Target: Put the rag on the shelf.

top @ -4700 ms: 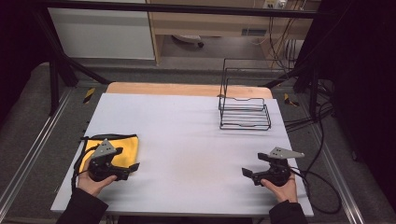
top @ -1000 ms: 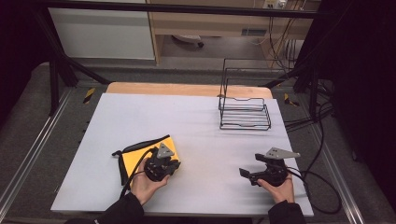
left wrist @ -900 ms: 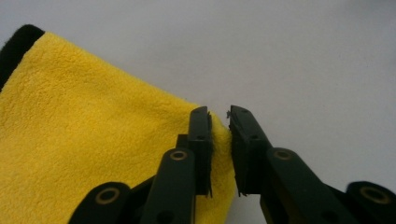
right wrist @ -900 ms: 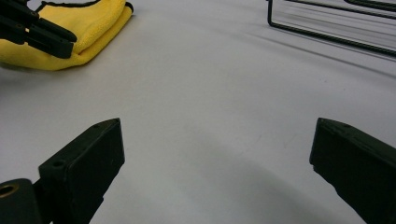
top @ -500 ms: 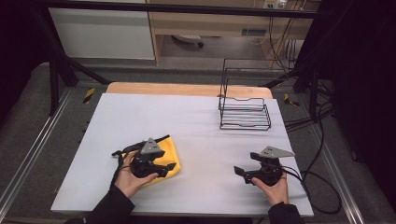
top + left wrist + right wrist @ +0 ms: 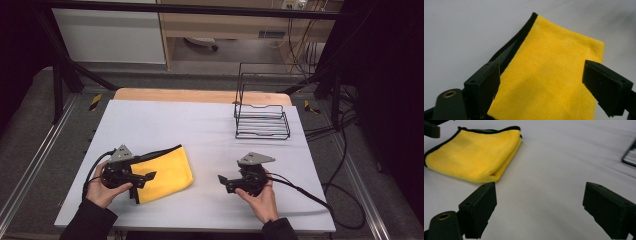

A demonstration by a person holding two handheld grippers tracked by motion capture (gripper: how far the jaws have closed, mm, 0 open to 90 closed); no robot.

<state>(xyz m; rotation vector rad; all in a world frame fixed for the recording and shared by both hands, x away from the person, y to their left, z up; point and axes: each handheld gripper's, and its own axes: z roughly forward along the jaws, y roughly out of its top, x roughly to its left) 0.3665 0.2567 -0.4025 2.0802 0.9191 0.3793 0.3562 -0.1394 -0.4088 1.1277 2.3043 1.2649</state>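
A folded yellow cloth (image 6: 167, 172) with a black hem lies flat on the white table (image 6: 200, 125), front left. My left gripper (image 6: 144, 186) sits at the cloth's left end, its jaws just opened wide. In the left gripper view the cloth (image 6: 549, 75) lies under the gap of that gripper (image 6: 541, 70), and neither pad presses on it. My right gripper (image 6: 223, 184) is to the right of the cloth and points at it, apart from it. Its jaws have just closed a little but stay wide, with bare table between them (image 6: 539, 187). The cloth's folded edge (image 6: 496, 170) lies ahead of them.
A black wire rack (image 6: 262, 120) stands at the back right of the table. Cables trail from both grippers, the right one looping off the table's right edge (image 6: 320, 200). A wooden strip (image 6: 200, 95) runs along the far edge.
The left gripper let go of the cloth and drew back to the left. The cloth now lies folded. The right gripper moved left toward the cloth.
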